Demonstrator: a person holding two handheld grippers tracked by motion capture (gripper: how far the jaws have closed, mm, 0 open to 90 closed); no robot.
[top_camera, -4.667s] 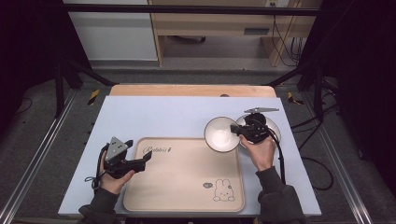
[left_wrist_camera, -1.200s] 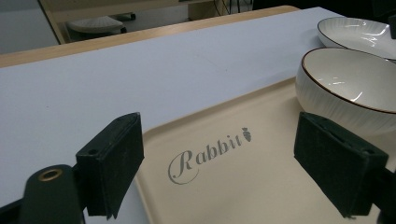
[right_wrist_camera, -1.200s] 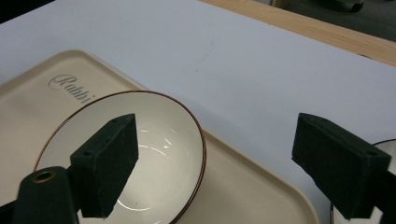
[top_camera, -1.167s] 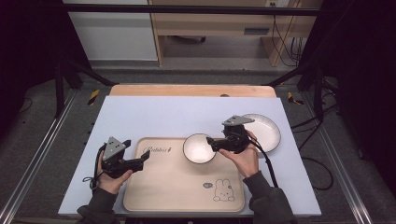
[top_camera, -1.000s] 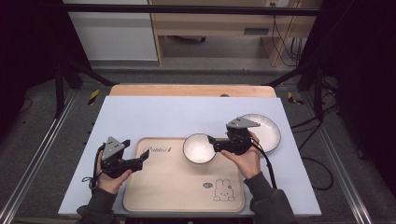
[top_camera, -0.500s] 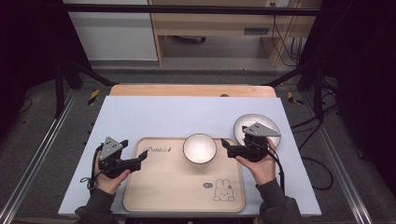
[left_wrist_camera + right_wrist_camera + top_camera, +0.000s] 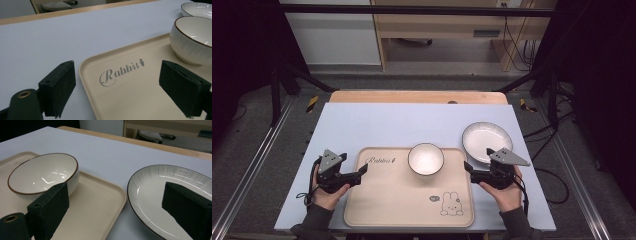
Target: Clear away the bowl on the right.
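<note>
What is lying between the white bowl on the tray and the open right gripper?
Nothing stands there. In the high view, only bare beige tray separates the white brown-rimmed bowl from the right gripper. The right gripper view agrees.

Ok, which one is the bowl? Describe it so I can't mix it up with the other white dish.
Start at the beige tray with the rabbit drawing, in the middle of the pale blue table. The bowl stands on the tray's far edge, right of the "Rabbit" lettering. It is deep, white and brown-rimmed, unlike the flat, dark-rimmed plate lying off the tray to the right.
</note>
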